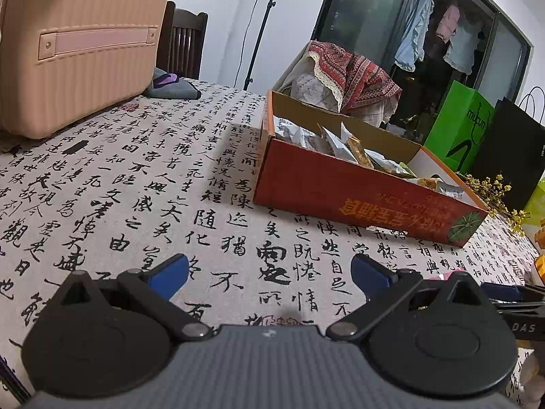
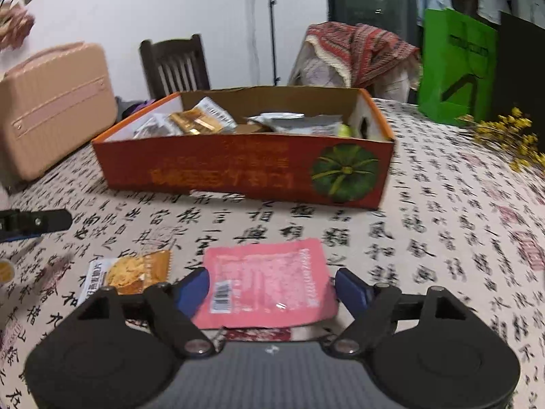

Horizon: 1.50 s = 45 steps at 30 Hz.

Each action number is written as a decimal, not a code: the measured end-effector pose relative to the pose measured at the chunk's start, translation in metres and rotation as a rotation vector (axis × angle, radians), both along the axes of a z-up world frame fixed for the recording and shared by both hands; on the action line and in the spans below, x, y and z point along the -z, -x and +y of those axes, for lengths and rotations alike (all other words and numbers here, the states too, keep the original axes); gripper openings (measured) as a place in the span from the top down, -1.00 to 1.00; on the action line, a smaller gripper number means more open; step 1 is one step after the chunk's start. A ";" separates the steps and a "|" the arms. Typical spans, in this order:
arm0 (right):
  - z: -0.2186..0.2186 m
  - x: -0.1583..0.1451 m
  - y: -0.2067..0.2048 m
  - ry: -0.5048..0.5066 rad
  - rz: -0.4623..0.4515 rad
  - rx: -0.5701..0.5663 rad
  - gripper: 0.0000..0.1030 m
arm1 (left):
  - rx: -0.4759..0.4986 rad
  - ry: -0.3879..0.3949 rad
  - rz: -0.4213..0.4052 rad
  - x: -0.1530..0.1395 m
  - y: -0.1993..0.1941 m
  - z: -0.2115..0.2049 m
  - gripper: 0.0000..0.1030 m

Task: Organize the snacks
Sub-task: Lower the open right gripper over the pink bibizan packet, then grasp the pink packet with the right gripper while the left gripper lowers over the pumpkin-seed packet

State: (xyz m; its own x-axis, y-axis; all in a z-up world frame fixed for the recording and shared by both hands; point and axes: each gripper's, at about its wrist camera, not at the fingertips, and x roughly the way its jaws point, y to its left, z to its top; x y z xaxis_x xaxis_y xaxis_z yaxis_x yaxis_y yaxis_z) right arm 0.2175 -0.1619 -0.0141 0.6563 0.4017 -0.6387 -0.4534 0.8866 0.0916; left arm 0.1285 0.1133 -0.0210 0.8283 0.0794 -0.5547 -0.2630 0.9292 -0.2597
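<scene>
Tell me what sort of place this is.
Most likely a home dining room: a table under a calligraphy-print tablecloth, a wooden dining chair pulled up behind it, and laundry hanging beyond the dark glass door. An open red snack box sits on the table.

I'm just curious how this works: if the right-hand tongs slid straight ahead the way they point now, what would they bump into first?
Probably the flat pink plastic snack packet lying on the calligraphy-print tablecloth between the open right tongs. Beyond it stands the red cardboard box, though depth is hard to judge.
</scene>
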 end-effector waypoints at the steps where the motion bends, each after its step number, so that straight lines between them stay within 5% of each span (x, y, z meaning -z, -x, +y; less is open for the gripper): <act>1: 0.004 0.001 -0.003 0.009 0.008 -0.011 -0.70 | 0.000 0.000 0.001 0.000 0.000 0.000 -1.00; 4: 0.014 0.007 -0.006 0.057 0.002 -0.022 -0.93 | 0.000 0.000 0.001 0.000 -0.001 0.000 -1.00; 8: 0.015 0.009 -0.007 0.049 0.002 -0.028 -0.92 | 0.002 0.003 0.001 0.000 -0.001 0.000 -1.00; 18: 0.012 0.007 0.003 0.038 -0.031 -0.039 -0.51 | 0.003 0.004 0.002 0.000 -0.001 0.000 -1.00; 26: 0.013 0.007 0.010 0.038 -0.046 -0.054 -0.42 | -0.007 -0.022 0.023 -0.001 -0.002 -0.004 -1.00; 31: 0.009 0.005 0.014 0.019 -0.048 -0.054 -0.37 | 0.067 -0.044 0.042 -0.007 -0.002 -0.023 -1.00; 36: -0.004 -0.006 0.021 -0.029 -0.081 -0.049 0.02 | 0.174 -0.052 0.095 -0.008 -0.007 -0.056 -1.00; 37: -0.007 -0.008 0.022 -0.032 -0.084 -0.044 0.20 | 0.189 -0.052 0.105 -0.008 -0.009 -0.063 -1.00; 38: -0.010 -0.008 0.022 -0.030 -0.082 -0.034 0.67 | 0.202 -0.053 0.113 -0.008 -0.010 -0.069 -1.00; 39: -0.014 -0.008 0.020 -0.038 -0.064 -0.030 0.82 | 0.210 -0.053 0.120 -0.007 -0.011 -0.075 -1.00; 45: -0.037 -0.005 0.017 -0.098 -0.030 0.007 0.64 | 0.198 -0.047 0.172 -0.004 -0.021 -0.096 -1.00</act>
